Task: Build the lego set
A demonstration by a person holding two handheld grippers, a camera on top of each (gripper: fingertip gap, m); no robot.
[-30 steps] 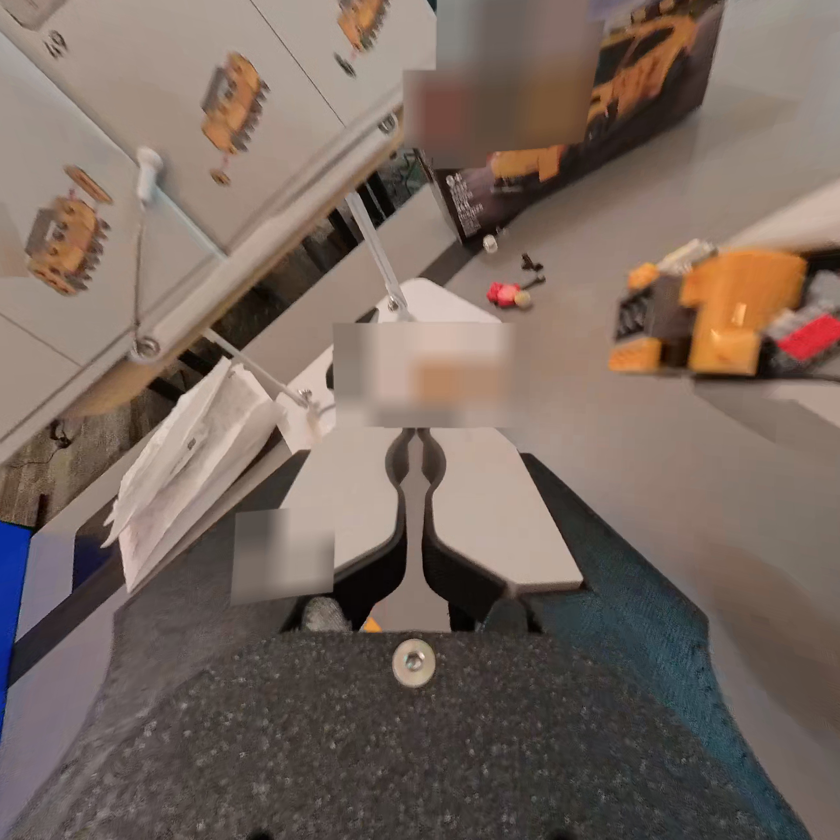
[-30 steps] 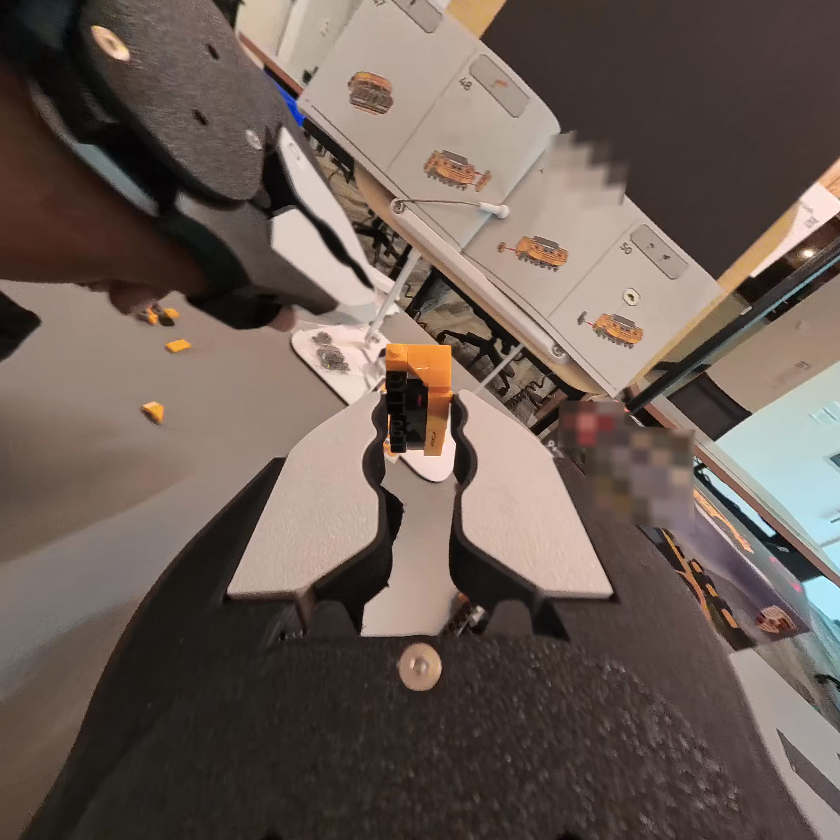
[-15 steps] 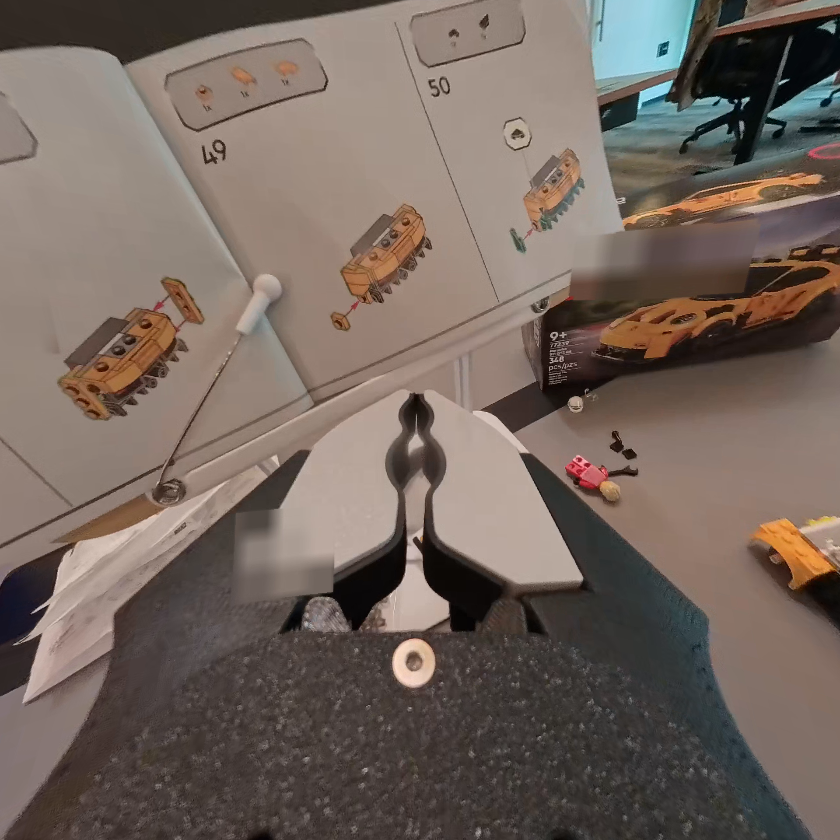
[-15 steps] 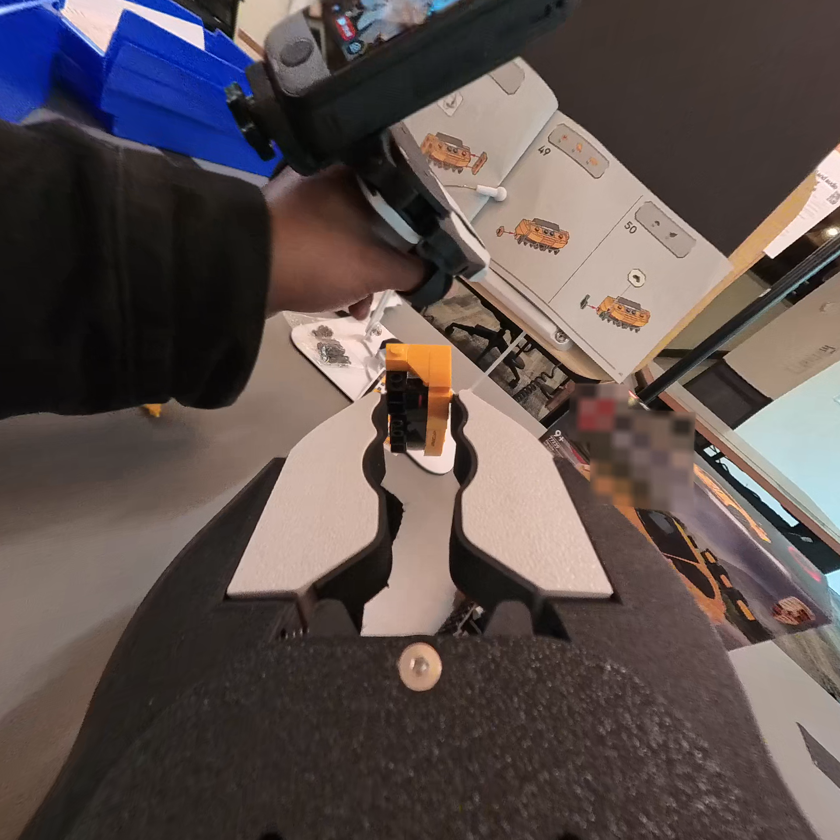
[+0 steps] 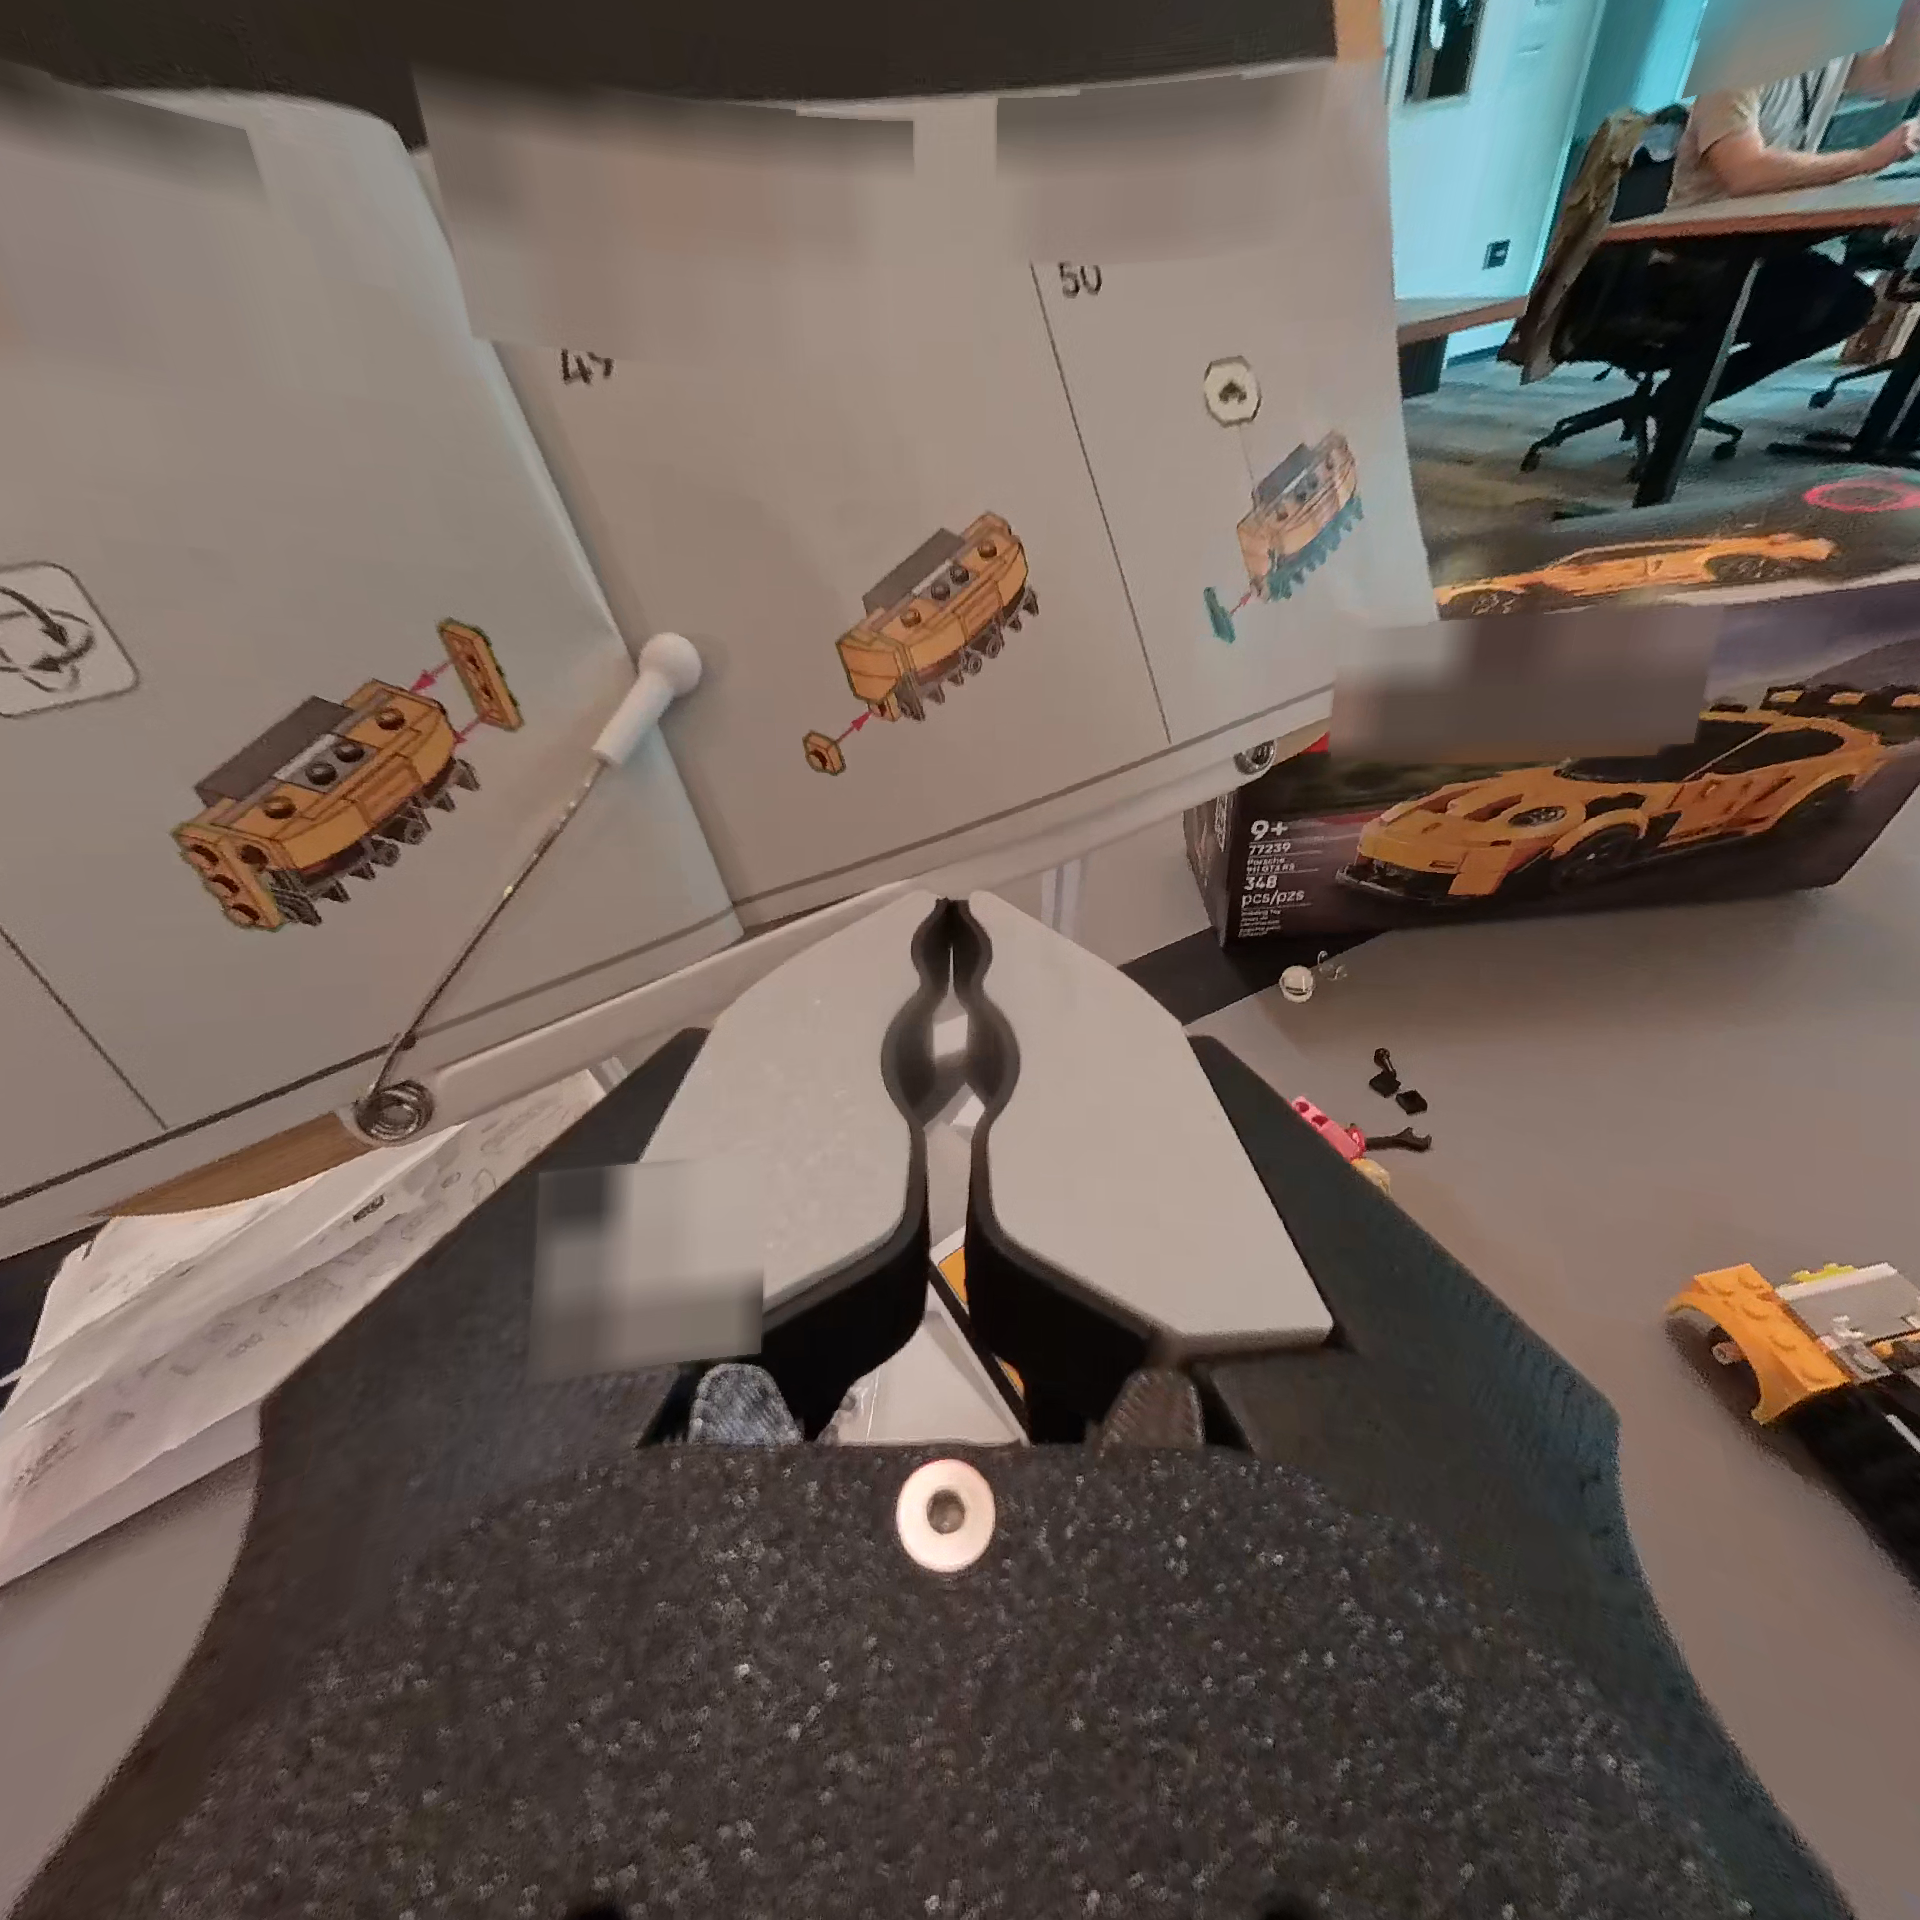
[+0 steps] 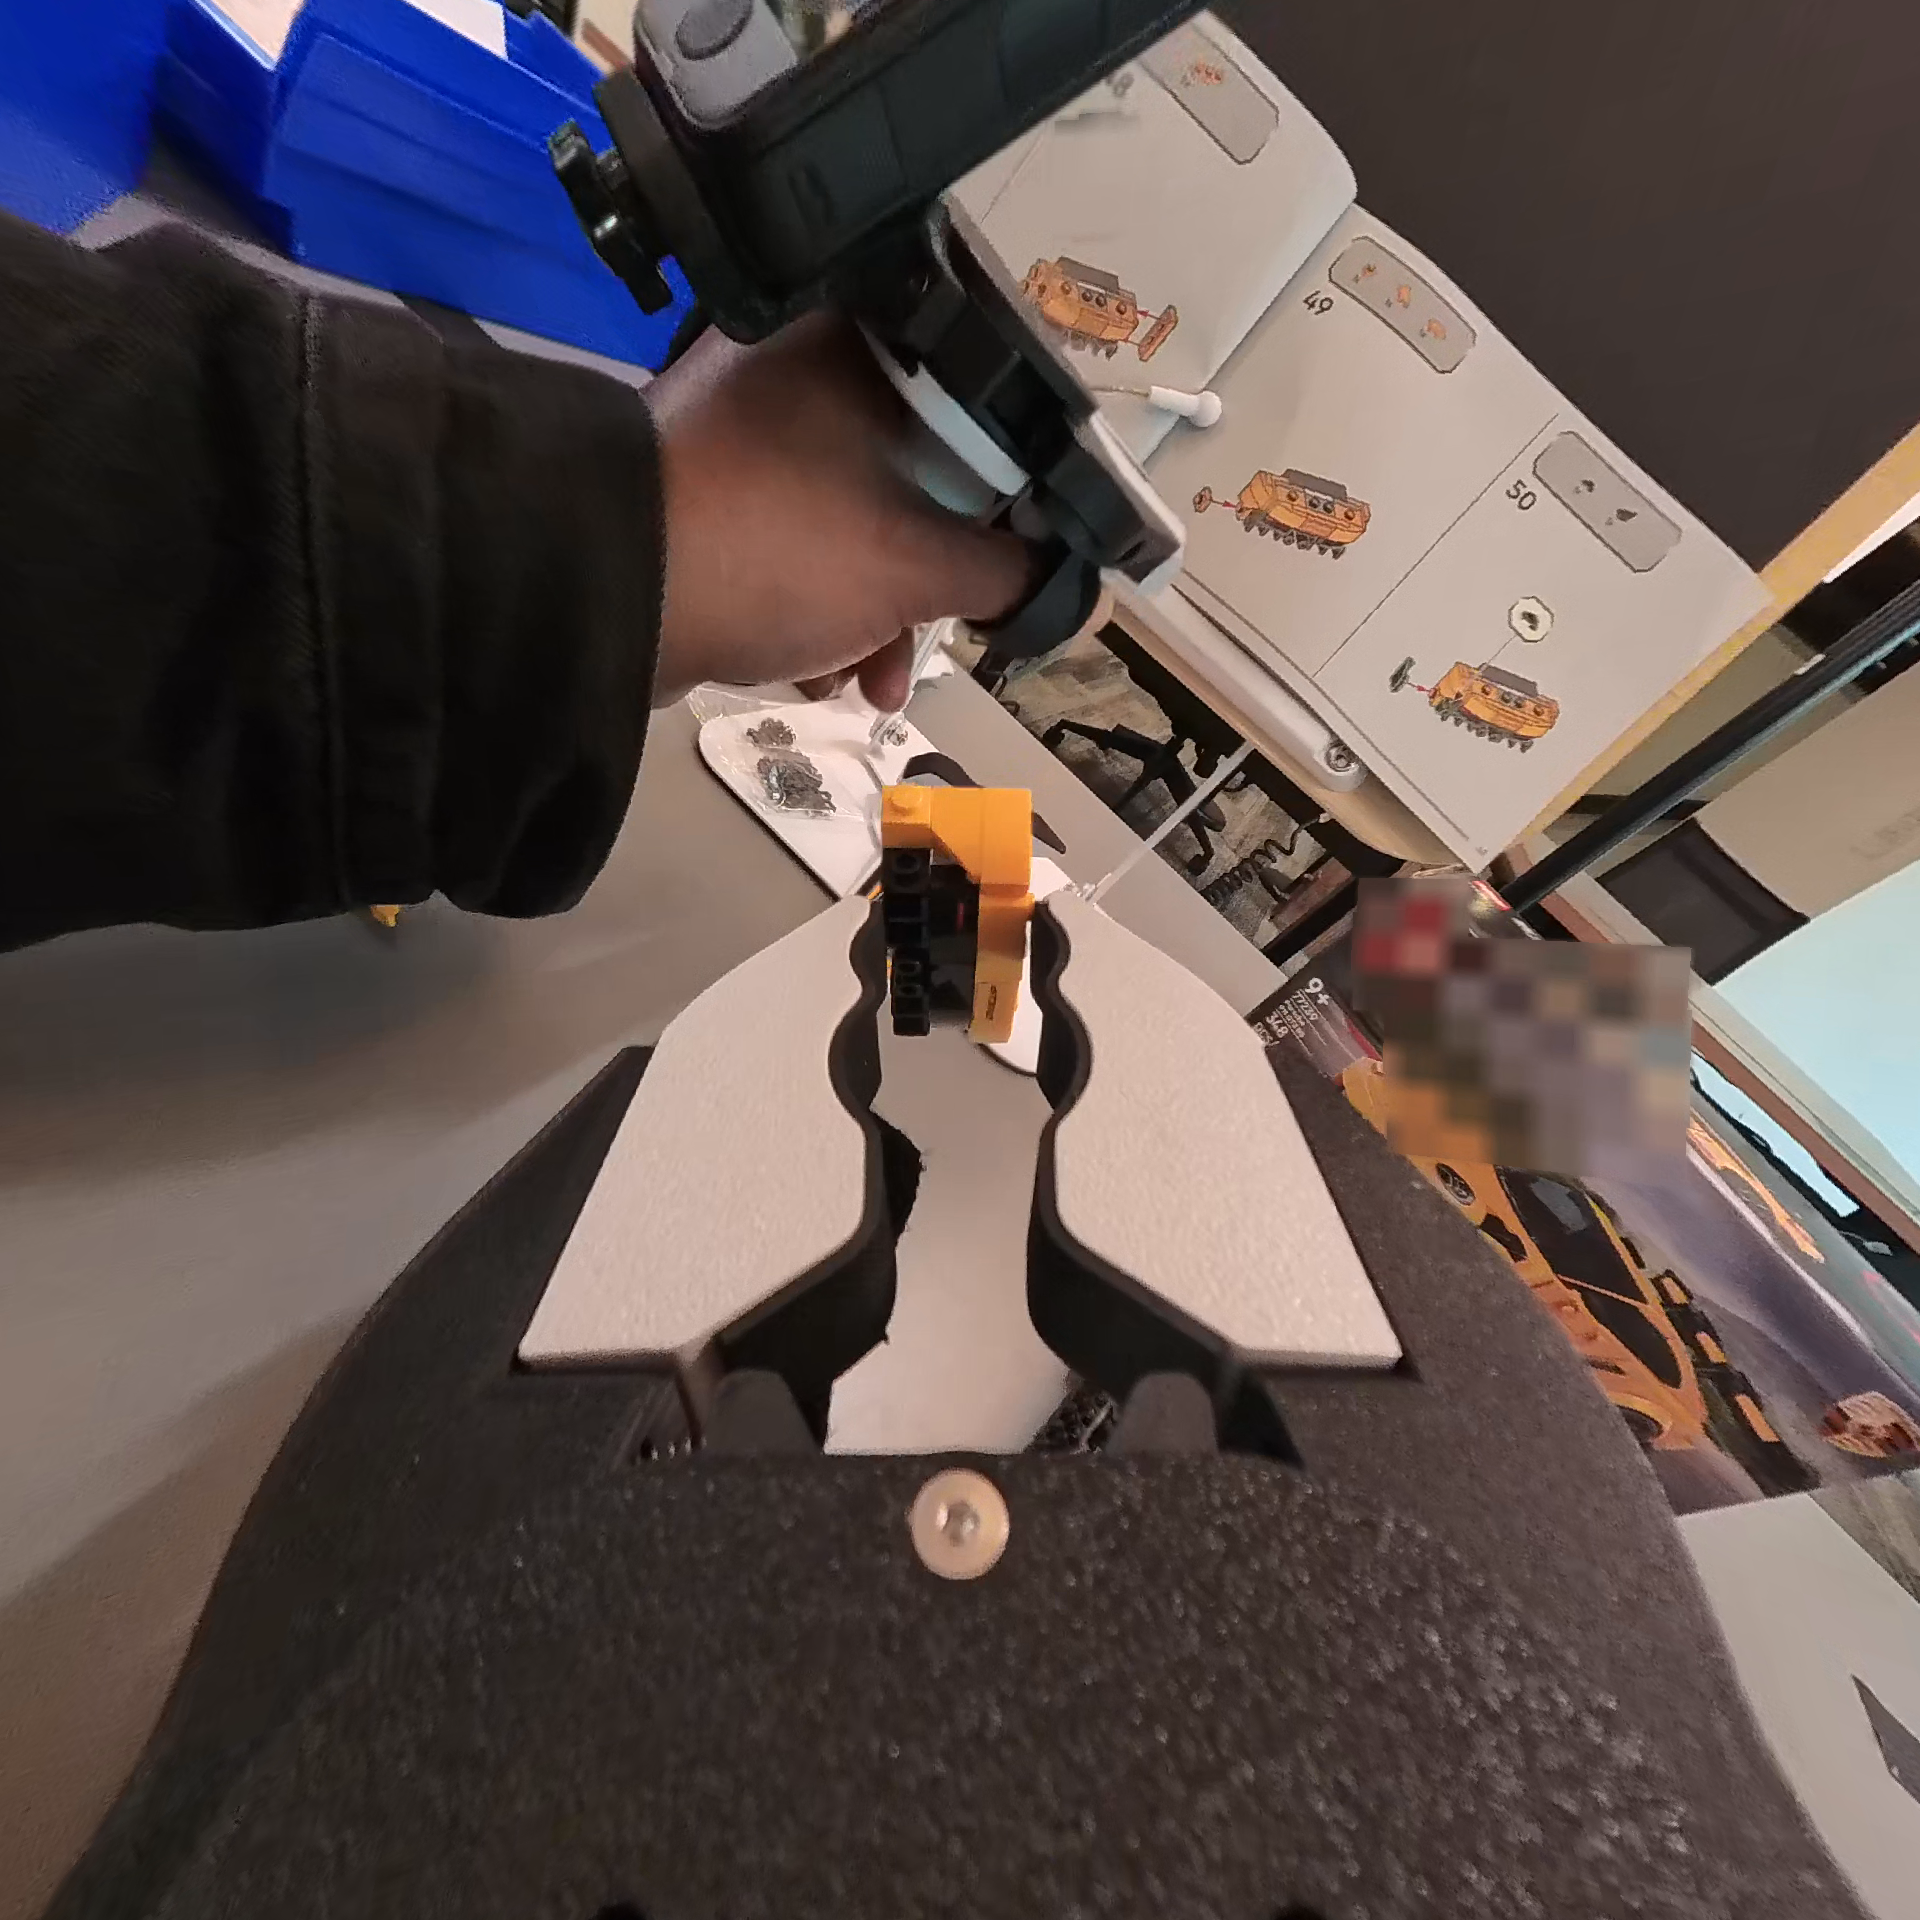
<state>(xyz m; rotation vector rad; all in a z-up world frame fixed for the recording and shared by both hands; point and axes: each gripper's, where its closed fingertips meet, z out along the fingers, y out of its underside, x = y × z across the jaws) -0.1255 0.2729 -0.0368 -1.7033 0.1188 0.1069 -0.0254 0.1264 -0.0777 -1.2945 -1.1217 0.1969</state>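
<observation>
My right gripper [image 6: 954, 914] is shut on a small orange and black lego assembly [image 6: 961, 904], held above the grey table. My left gripper [image 5: 951, 914] is shut and empty, pointing at the open instruction booklet [image 5: 727, 582] on its stand. In the right wrist view the left gripper [image 6: 1081, 561] shows farther off, held by a hand [image 6: 821, 551] in a black sleeve, close to the booklet [image 6: 1455, 582]. A partly built orange lego car [image 5: 1787, 1340] lies on the table at the right of the left wrist view.
The lego box [image 5: 1558, 800] stands behind the booklet to the right, with small loose pieces [image 5: 1392, 1091] in front of it. A white tray [image 6: 831, 821] holds small dark parts. Folded paper [image 5: 208, 1309] lies at left. Blue bins [image 6: 343, 156] stand at the far left. My right fingertips sit around 20 cm from my left ones. My left tips are about 25 cm from the partly built orange lego car [image 5: 1787, 1340], my right tips only 20 cm.
My left gripper swung up from the table to face the booklet and moved closer to it. My right gripper kept hold of the assembly and barely moved.
</observation>
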